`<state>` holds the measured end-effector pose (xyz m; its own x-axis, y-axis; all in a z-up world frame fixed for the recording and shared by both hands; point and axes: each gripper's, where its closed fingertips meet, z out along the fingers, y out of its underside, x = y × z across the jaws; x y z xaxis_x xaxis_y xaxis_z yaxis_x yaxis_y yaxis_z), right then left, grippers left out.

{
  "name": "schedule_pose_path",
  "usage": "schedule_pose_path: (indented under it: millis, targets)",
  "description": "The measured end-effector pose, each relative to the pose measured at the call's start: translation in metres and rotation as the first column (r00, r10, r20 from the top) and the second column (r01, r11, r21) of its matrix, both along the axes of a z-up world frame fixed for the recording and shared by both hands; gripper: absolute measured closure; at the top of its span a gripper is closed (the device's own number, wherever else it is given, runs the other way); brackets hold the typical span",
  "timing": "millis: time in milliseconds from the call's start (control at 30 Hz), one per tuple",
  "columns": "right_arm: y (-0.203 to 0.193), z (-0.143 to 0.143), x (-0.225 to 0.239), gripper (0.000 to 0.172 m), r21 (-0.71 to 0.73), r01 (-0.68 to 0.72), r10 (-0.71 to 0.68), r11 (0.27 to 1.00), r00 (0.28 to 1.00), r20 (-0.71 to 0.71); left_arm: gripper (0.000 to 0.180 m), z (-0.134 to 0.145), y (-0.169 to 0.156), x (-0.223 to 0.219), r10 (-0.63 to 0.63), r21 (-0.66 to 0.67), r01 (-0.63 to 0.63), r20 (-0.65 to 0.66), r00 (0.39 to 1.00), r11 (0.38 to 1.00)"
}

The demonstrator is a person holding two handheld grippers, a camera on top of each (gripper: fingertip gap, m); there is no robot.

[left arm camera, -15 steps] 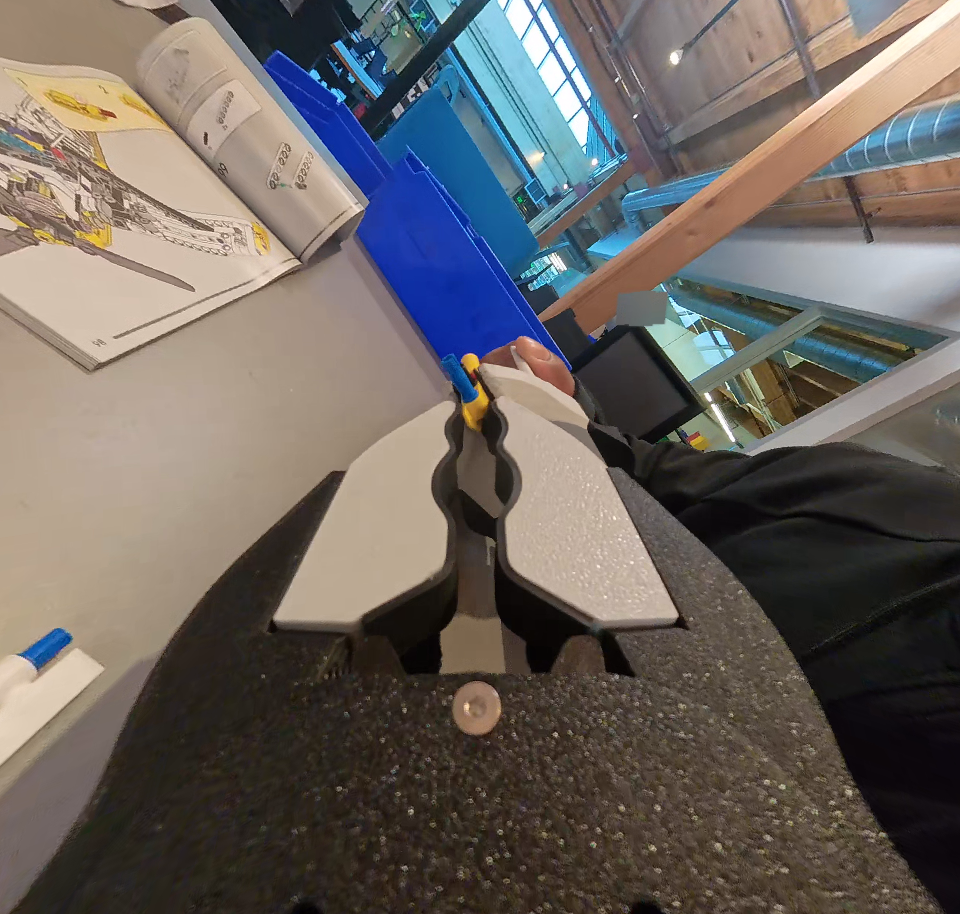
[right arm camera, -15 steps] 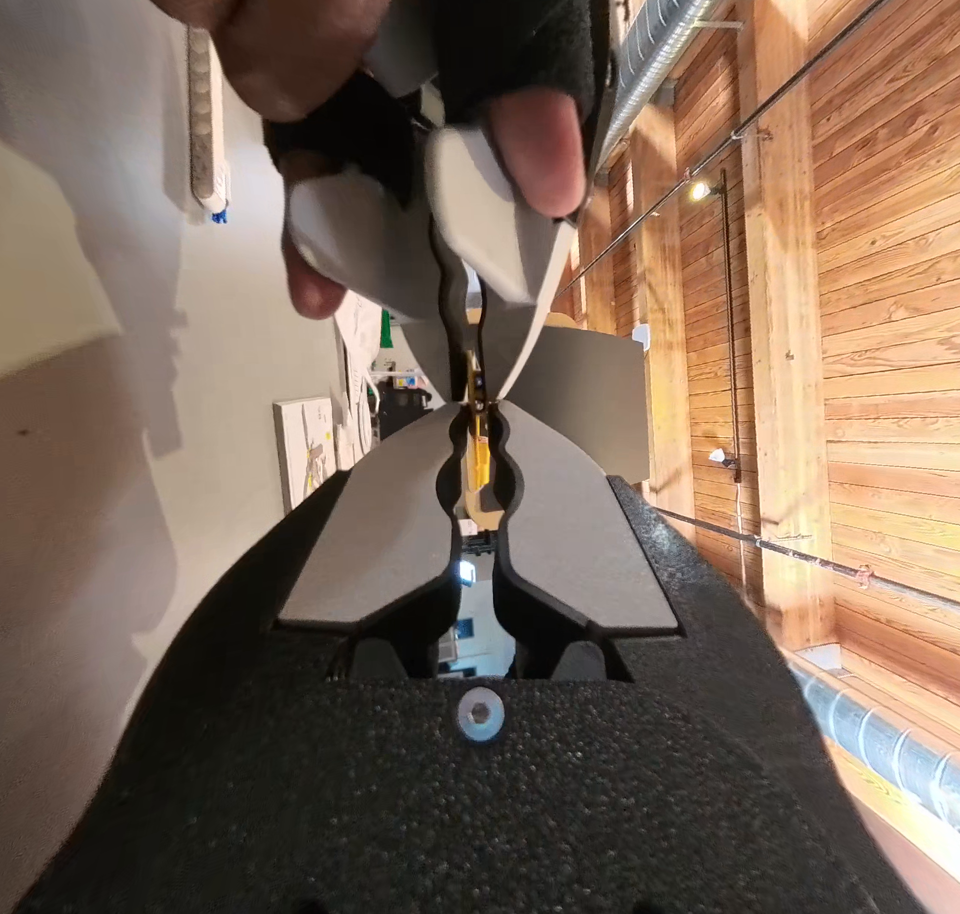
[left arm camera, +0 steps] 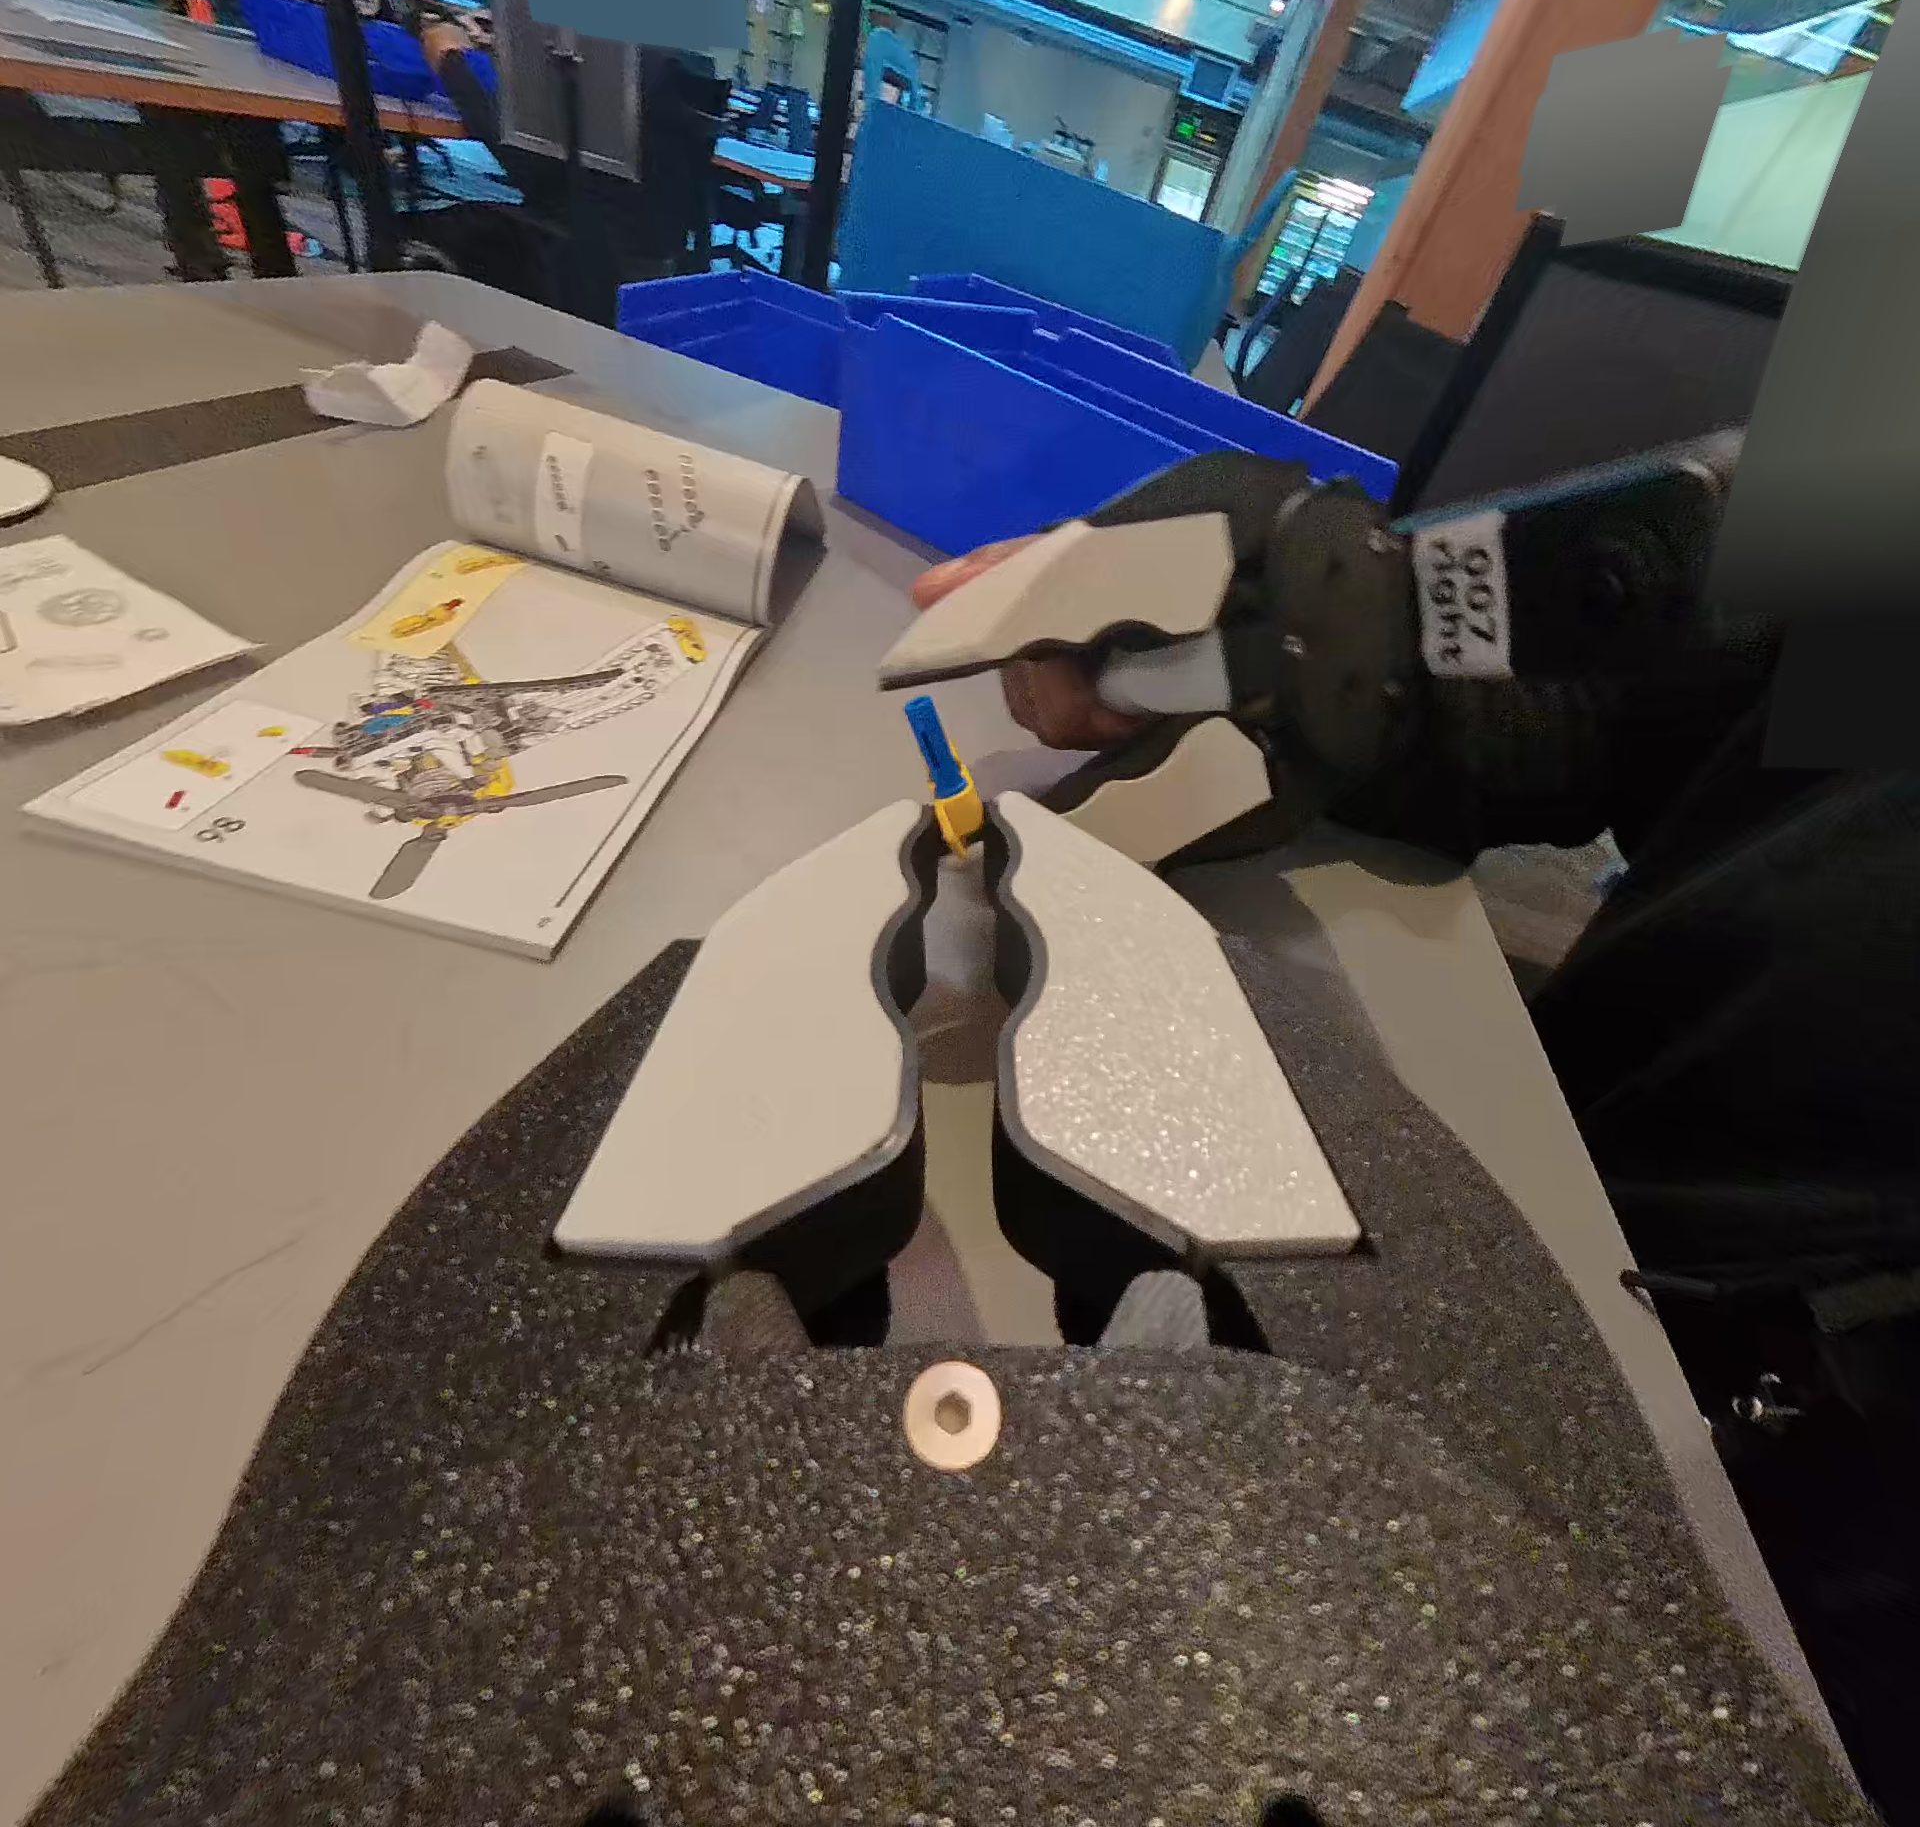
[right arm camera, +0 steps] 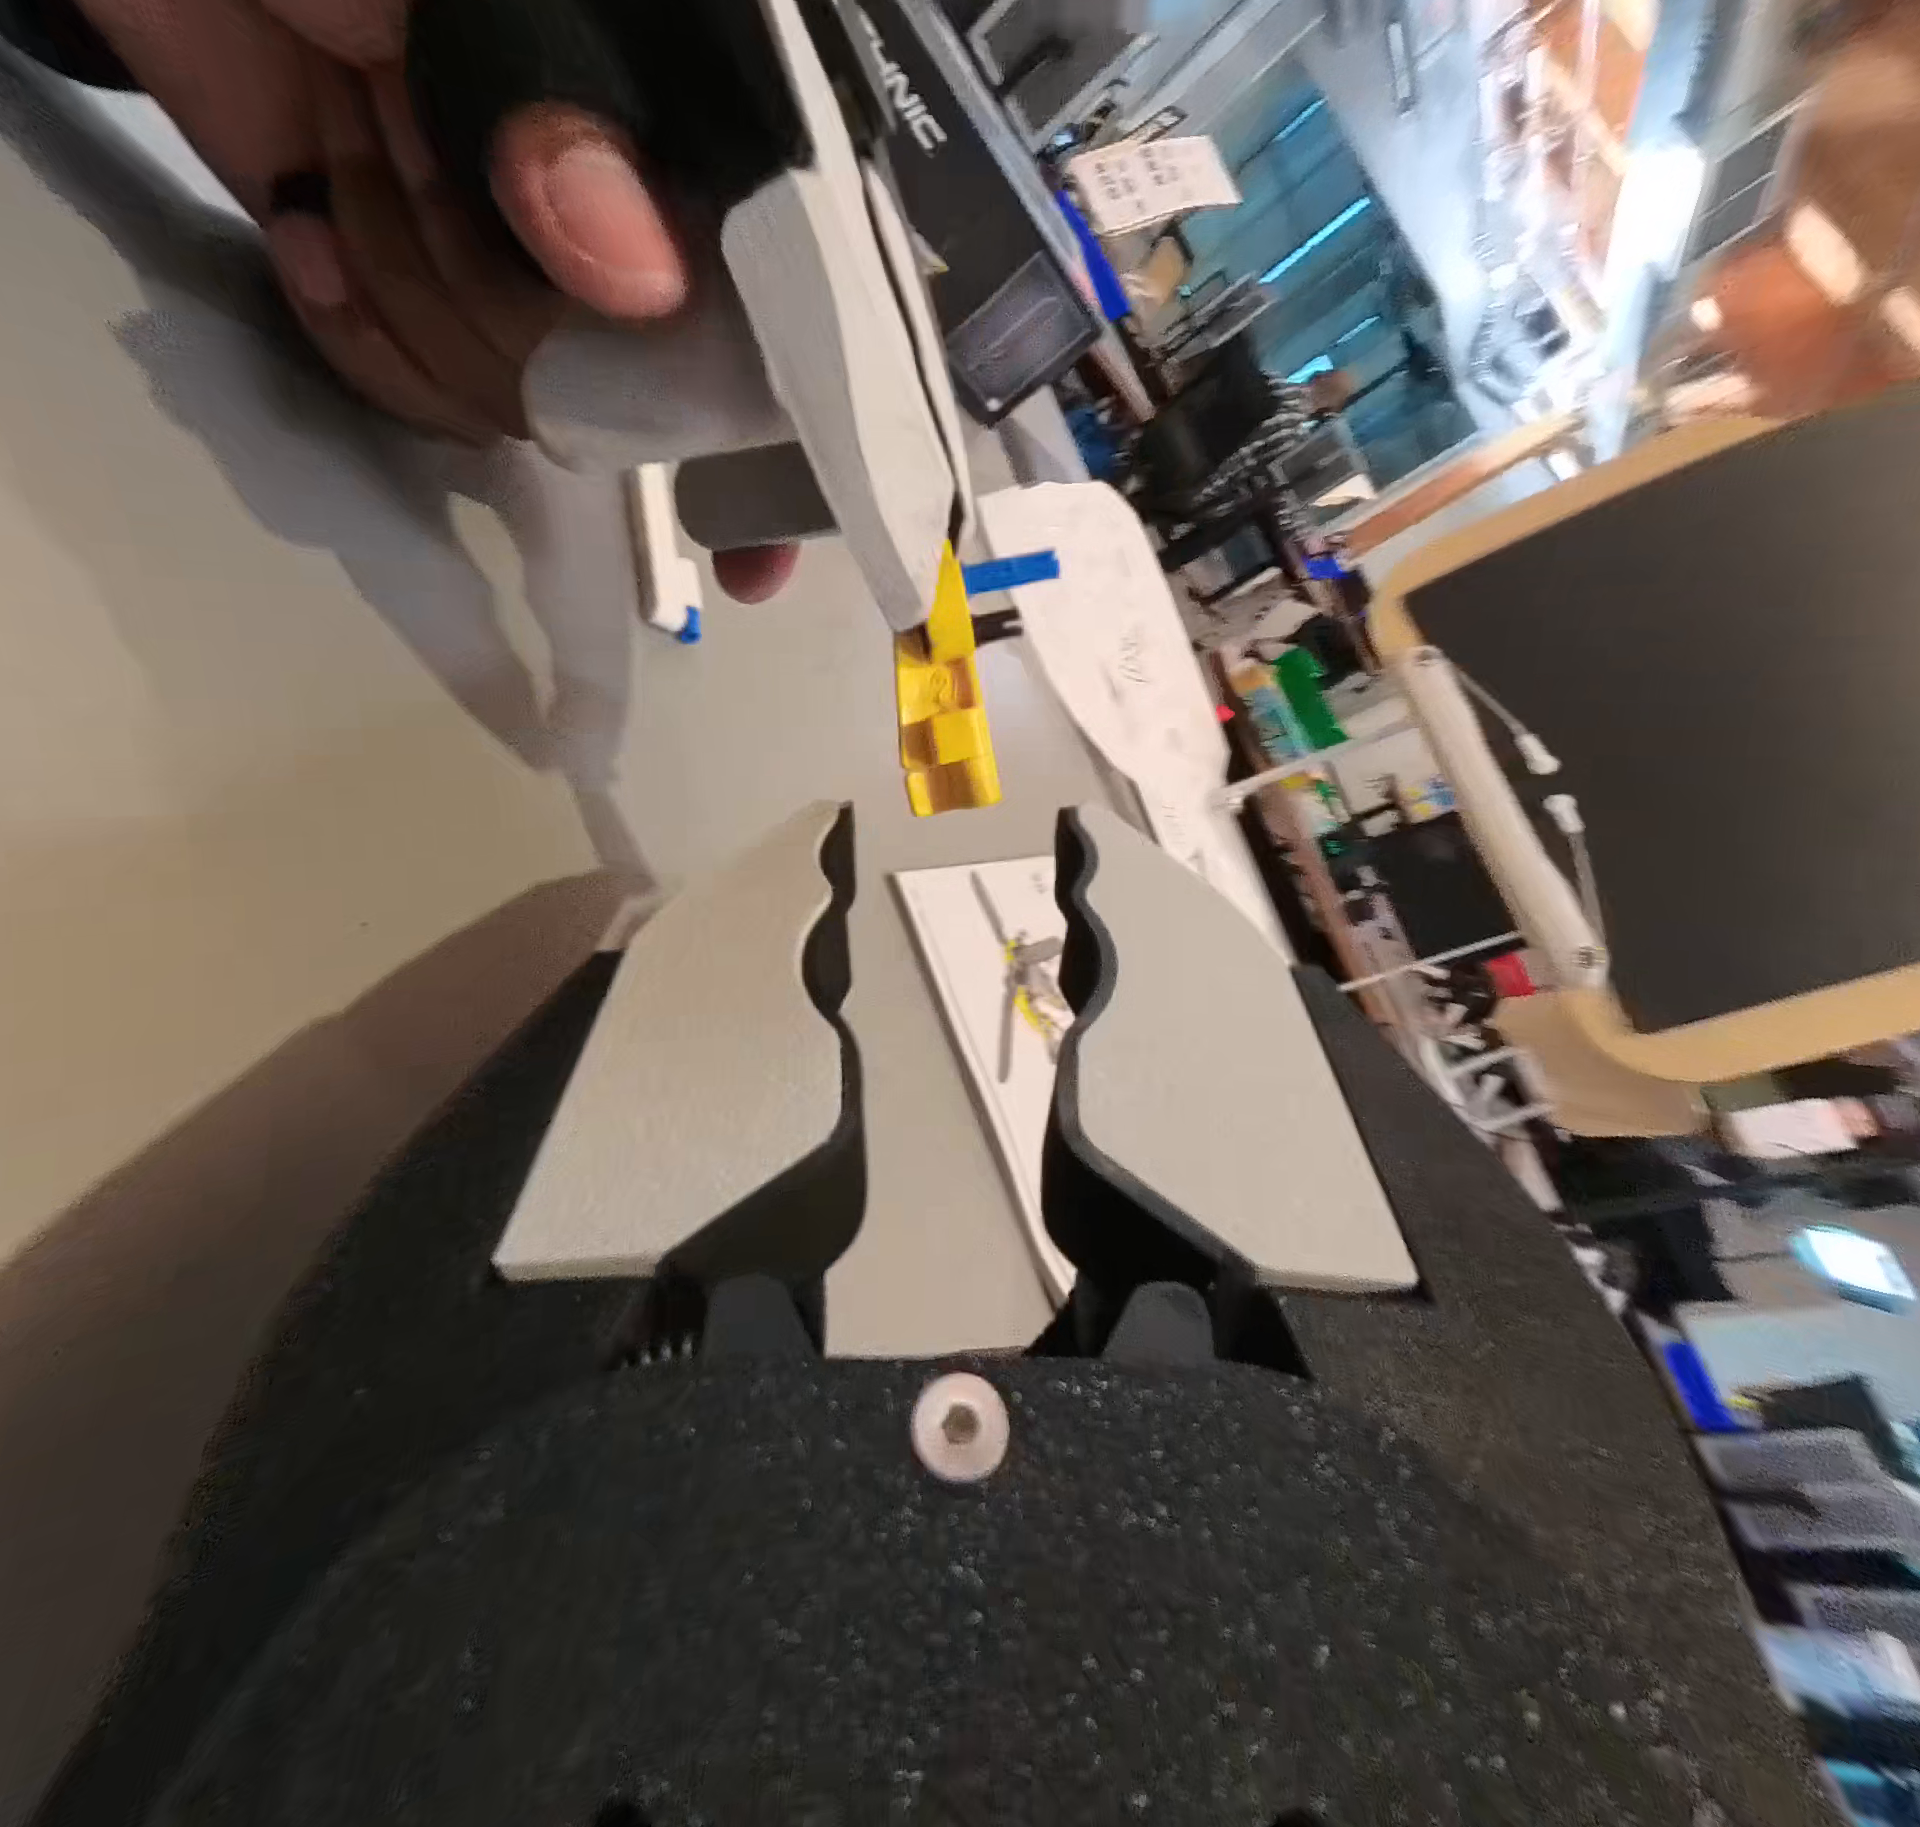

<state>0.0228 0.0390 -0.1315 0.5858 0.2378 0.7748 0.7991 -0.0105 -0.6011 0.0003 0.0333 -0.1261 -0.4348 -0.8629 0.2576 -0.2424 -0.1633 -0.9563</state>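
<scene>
Pinching a yellow piece (left arm camera: 954, 813) at its tip, the left gripper (left arm camera: 956, 821) presents its blue pin (left arm camera: 927, 738) toward 12 o'clock. Right gripper (right arm camera: 956, 827) gapes empty just short of the piece, booklet (left arm camera: 416, 738) open at 10 o'clock, likely for reference.

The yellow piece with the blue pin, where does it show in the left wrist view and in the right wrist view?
Left wrist view: the yellow piece sits centre frame, pinched at the left tool tips, blue pin pointing up.
Right wrist view: yellow piece hangs above centre from the left tool, ahead of the open right tool.
Shared landmark: the open instruction booklet.
</scene>
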Motion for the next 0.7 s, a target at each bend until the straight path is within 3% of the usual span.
schedule_pose_path:
  millis: [200,267,400,567,700]
  targets:
    - [-0.006,-0.006,-0.008,0.142,-0.026,-0.080,0.080,0.996,0.997,0.012,0.171,-0.005,-0.013,-0.001,-0.076,0.000,0.076,-0.018,0.997,0.997]
    - [-0.008,-0.006,-0.012,0.155,-0.020,-0.094,0.095,0.995,0.995,0.026,0.171,-0.005,-0.015,-0.002,-0.091,-0.026,0.090,-0.027,0.995,0.996]
    - [-0.007,-0.006,-0.010,0.156,-0.018,-0.069,0.069,0.997,0.996,0.053,0.171,-0.005,-0.014,-0.001,-0.094,-0.058,0.091,-0.046,0.995,0.994]
    - [-0.006,-0.005,-0.011,0.156,-0.013,-0.035,0.036,0.999,0.998,0.057,0.152,-0.011,-0.013,0.005,-0.049,-0.053,0.045,-0.092,0.994,0.998]
    - [-0.006,-0.007,-0.020,0.156,-0.008,-0.036,0.037,0.999,0.995,0.094,0.170,-0.008,-0.019,0.005,-0.065,-0.066,0.060,-0.076,0.995,0.996]
